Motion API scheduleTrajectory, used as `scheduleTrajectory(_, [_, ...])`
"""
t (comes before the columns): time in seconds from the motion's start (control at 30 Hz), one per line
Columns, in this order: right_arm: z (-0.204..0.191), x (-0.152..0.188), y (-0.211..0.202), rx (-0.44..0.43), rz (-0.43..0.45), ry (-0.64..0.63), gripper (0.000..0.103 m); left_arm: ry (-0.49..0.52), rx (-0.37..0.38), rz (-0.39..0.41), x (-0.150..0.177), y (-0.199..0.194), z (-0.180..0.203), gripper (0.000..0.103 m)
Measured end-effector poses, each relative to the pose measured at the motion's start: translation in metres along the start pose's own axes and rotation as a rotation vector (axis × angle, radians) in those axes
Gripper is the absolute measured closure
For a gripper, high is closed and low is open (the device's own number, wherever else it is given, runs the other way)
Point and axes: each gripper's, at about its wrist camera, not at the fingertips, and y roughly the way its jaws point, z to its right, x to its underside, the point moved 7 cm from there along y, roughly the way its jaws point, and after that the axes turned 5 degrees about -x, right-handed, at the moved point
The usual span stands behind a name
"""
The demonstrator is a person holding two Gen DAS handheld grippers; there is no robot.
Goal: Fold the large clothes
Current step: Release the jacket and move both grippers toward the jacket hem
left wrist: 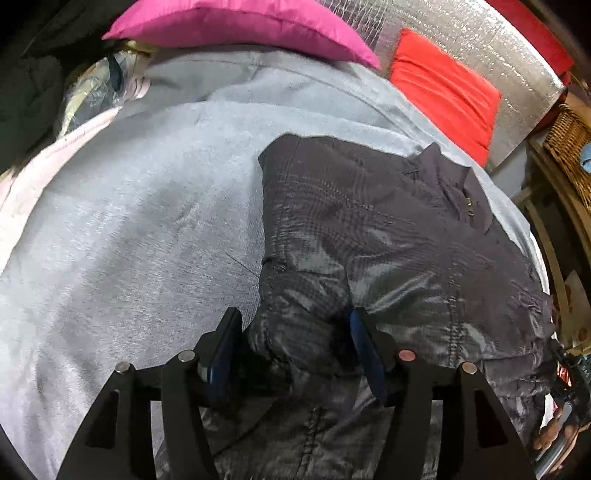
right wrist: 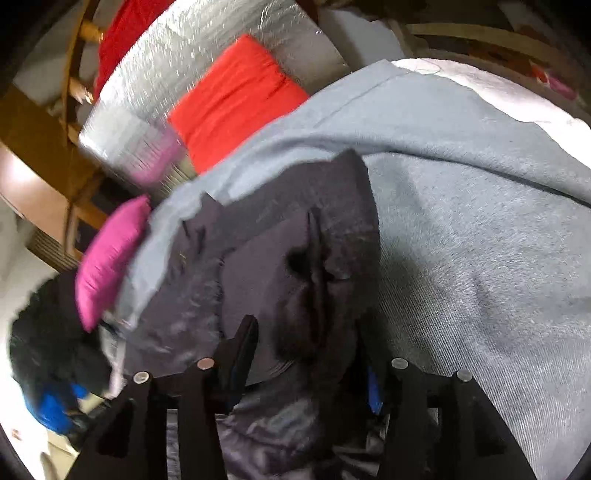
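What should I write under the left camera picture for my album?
Left gripper with open jaws around a fold of dark jacket on a grey blanket.

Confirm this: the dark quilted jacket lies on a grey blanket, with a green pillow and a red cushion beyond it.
Not quite. The pillow is magenta, not green, as the left wrist view shows. The dark quilted jacket does lie on the grey blanket, with the red cushion beyond.
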Motion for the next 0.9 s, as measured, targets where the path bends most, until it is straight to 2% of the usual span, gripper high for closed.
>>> scheduleTrajectory(0.17, [0.005, 0.005, -0.025, -0.017, 0.019, 0.017, 0.044, 0.014, 0.002, 0.022, 0.013, -0.017, -0.005, 0.041])
scheduleTrajectory(0.23, [0.008, 0.009, -0.033, -0.016, 0.01, 0.019, 0.044, 0.028, -0.01, 0.028, 0.02, -0.023, -0.01, 0.035])
scheduleTrajectory(0.37, [0.018, 0.021, -0.05, -0.005, -0.011, 0.016, 0.044, 0.04, -0.016, 0.022, 0.035, -0.033, -0.023, 0.033])
scheduleTrajectory(0.53, [0.035, 0.041, -0.062, 0.028, -0.049, 0.017, 0.044, 0.019, -0.023, 0.002, 0.044, -0.037, -0.042, 0.033])
scheduleTrajectory(0.67, [0.049, 0.049, -0.075, 0.074, -0.037, 0.014, 0.044, 0.023, -0.04, -0.002, 0.055, -0.044, -0.052, 0.033])
scheduleTrajectory(0.83, [0.049, 0.069, -0.073, 0.051, -0.101, 0.01, 0.044, 0.035, 0.013, -0.012, 0.076, -0.054, -0.049, 0.034])
scheduleTrajectory(0.9, [0.04, 0.077, -0.073, 0.056, -0.1, -0.041, 0.046, 0.065, -0.002, 0.0, 0.082, -0.057, -0.046, 0.05])
